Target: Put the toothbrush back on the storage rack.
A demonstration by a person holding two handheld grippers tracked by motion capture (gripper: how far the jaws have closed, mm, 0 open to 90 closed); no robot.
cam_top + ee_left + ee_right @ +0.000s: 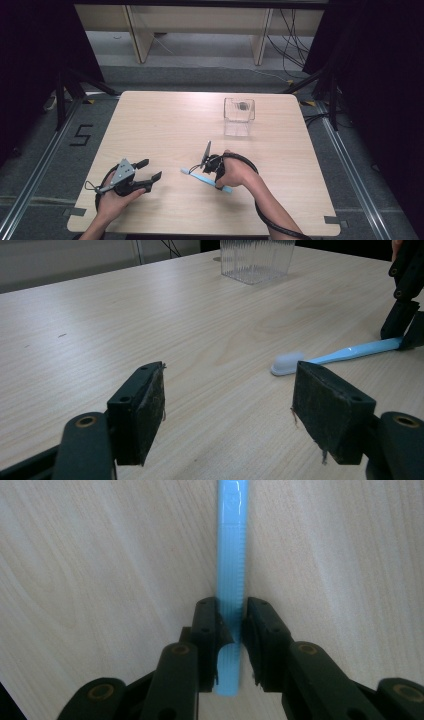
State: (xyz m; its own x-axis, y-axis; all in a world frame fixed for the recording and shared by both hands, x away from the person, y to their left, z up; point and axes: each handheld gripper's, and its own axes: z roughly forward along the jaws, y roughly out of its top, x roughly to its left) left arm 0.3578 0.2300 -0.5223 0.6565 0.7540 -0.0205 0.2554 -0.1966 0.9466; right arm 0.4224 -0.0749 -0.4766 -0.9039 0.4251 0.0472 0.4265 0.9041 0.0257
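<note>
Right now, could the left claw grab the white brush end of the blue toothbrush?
Probably yes: the left claw is open, the light-blue plastic toothbrush has its white head facing it, with bare table between.

In the right gripper view, the toothbrush is cut off by the top edge, so its head is not seen. In the left gripper view, the clear container is cut by the top edge, and the toothbrush head is blurred, its bristles not made out. In the high view, a small dark thing inside the container cannot be identified.
</note>
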